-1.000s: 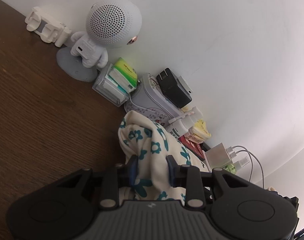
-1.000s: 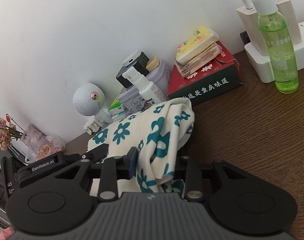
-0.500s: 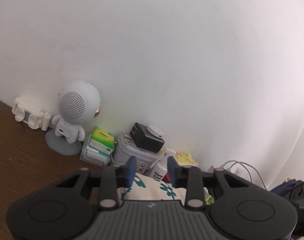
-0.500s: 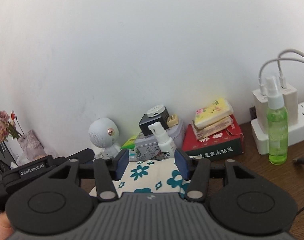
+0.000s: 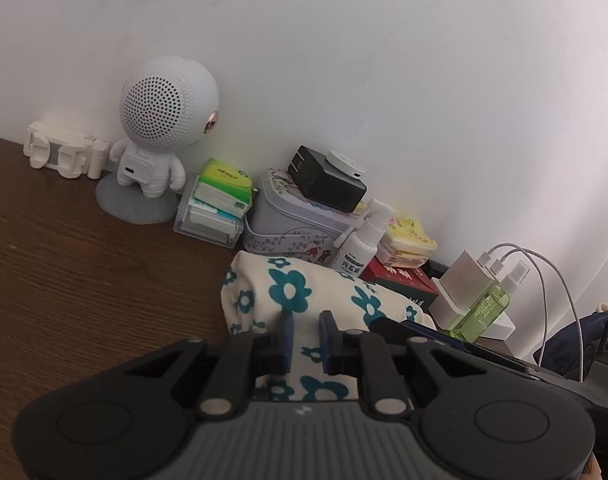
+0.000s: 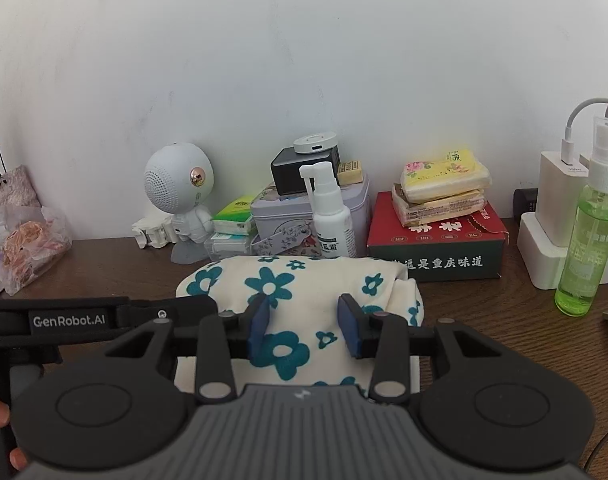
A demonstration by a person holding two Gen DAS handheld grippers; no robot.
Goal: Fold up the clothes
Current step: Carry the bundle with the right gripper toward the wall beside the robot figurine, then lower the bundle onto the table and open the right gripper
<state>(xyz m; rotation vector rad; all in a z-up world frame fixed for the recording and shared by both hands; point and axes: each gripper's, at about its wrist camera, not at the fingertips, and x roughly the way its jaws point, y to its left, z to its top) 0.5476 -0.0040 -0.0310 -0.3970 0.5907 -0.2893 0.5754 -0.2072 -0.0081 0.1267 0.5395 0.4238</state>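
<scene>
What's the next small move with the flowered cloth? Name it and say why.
Probably draw both tongs straight back. The cloth already lies as a folded bundle on the table. The right tongs stand open around it, gripping nothing; the left tongs are narrow, and whether they pinch it is unclear. Bottles stand just behind.

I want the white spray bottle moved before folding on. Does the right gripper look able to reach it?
Probably not directly: the folded floral cloth lies between the open right gripper and the white spray bottle, which stands tight against the tin.

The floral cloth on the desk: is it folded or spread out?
Folded: the floral cloth lies as a compact, layered bundle with rounded doubled edges on the desk.
</scene>
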